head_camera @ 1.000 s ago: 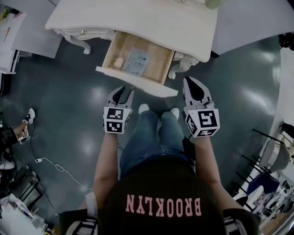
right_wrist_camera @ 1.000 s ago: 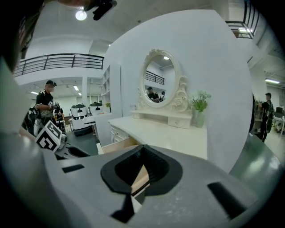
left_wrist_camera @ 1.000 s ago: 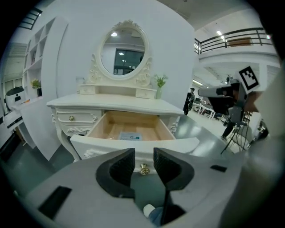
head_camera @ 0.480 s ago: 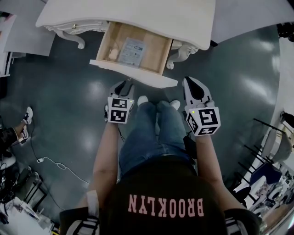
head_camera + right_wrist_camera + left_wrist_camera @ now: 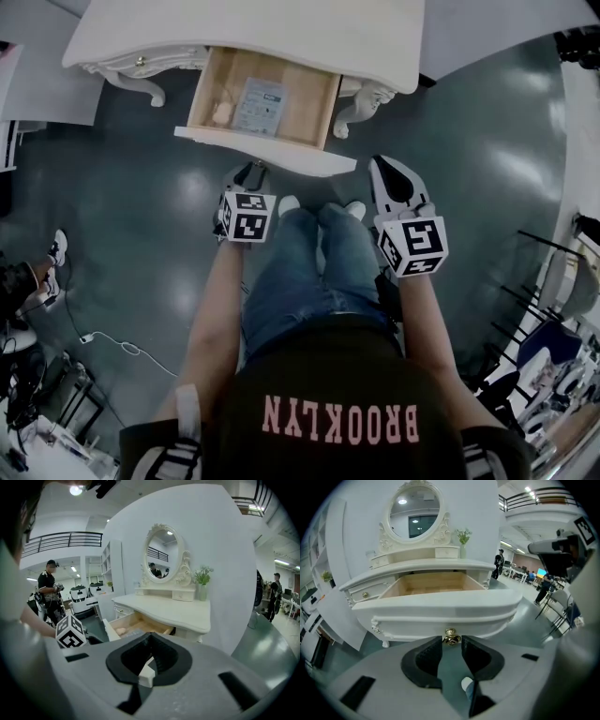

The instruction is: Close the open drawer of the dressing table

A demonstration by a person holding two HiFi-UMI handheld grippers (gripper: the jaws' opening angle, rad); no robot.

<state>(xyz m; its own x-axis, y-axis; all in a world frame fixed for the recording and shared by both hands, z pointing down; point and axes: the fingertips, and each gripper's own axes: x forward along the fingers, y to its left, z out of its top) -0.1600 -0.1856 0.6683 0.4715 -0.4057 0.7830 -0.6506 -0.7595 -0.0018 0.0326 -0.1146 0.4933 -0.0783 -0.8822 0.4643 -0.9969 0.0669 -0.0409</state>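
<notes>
Fingers (image 5: pixel 425 660) of our left gripper (image 5: pixel 451 644) stand apart, unclamped, with the open drawer's (image 5: pixel 440 609) knob (image 5: pixel 451 634) just at their tips, while our right gripper (image 5: pixel 149 638) is closed and empty; we judge the drawer stiff, light and free-sliding, best pushed on its front.

The cream dressing table (image 5: pixel 281 37) runs off the head view's top edge, and the wooden drawer's (image 5: pixel 305 108) small pale lump (image 5: pixel 221 113) is unidentifiable.
</notes>
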